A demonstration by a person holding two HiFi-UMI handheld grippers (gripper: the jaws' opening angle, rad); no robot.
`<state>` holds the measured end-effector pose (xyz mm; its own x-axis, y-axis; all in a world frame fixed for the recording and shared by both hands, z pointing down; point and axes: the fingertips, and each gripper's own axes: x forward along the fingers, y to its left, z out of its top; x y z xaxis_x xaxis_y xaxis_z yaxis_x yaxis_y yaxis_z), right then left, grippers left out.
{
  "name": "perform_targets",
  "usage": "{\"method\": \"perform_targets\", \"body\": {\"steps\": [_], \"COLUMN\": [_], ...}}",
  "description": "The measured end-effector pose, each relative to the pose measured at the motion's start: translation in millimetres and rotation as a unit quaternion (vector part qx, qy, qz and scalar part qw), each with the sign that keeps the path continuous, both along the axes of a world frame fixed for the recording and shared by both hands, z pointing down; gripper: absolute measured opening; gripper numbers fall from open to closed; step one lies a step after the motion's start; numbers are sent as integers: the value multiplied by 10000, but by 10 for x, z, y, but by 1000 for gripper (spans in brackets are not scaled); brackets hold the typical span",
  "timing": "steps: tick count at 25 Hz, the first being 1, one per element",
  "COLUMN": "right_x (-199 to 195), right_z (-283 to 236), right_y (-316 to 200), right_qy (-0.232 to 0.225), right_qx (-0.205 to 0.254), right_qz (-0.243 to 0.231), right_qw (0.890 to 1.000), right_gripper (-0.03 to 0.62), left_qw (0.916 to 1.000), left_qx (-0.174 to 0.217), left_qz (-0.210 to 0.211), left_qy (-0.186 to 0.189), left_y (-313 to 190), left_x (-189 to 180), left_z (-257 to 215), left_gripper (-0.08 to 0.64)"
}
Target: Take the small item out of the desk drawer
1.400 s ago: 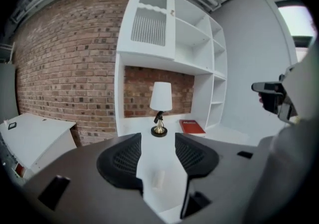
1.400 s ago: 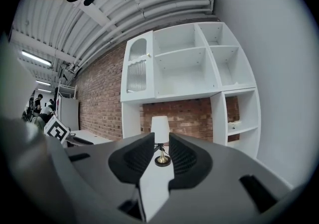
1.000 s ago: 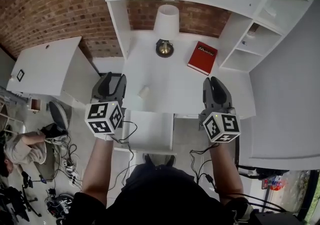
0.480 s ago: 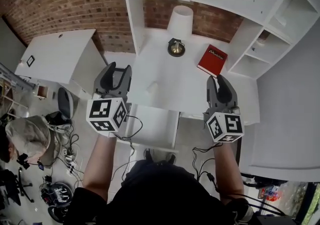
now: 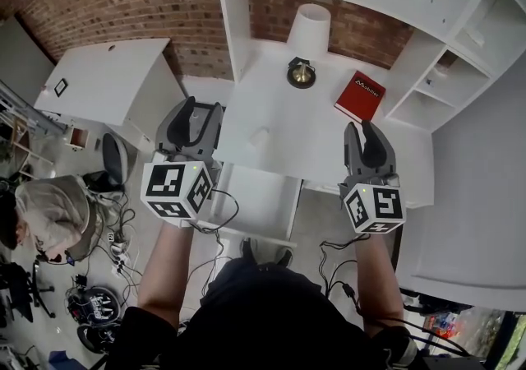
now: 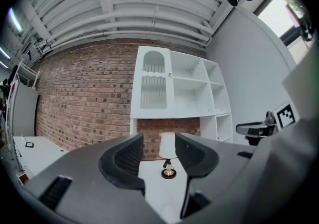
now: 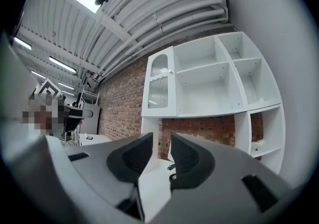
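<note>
Looks nearly done, with the small item lying out on the desk just beyond the open drawer, fingers of the left gripper apart and empty, fingers of the right gripper opening on nothing, and likely only shutting the drawer left.

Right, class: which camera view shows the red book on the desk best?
The head view: the red book lies whole on the white desk, right of the lamp. Neither gripper view shows it; both look across the desk toward the shelves, with no red in sight.
</note>
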<state>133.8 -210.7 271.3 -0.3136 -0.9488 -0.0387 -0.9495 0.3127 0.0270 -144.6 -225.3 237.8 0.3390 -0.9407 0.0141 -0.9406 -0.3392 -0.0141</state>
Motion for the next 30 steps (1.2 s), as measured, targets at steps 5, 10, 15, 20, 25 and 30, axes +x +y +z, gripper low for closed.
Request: {"method": "perform_targets", "body": {"steps": [5, 10, 15, 20, 25, 30], "right_x": [26, 28, 19, 5, -35, -54], "right_z": [21, -16, -4, 18, 35, 53], "right_y": [16, 6, -24, -57, -81, -126], "right_qy": [15, 58, 100, 103, 101, 117], "right_qx": [-15, 17, -15, -79, -121, -150], "right_qz": [-24, -46, -40, -34, -31, -13], "right_qw": [10000, 10000, 9999, 9999, 9999, 9998], "right_gripper": [95, 95, 95, 95, 89, 83], "left_qw": [10000, 10000, 10000, 9999, 9998, 9997], "left_qx": [-49, -32, -25, -33, -44, -75], "left_qz": [7, 41, 89, 139, 165, 205], "left_qy": [54, -11, -20, -5, 77, 100], "left_y": [1, -37, -85, -126, -176, -232], "left_x": [27, 53, 78, 79, 35, 18], "left_z": [27, 21, 35, 47, 82, 126], "left_gripper": [196, 196, 196, 196, 196, 196]}}
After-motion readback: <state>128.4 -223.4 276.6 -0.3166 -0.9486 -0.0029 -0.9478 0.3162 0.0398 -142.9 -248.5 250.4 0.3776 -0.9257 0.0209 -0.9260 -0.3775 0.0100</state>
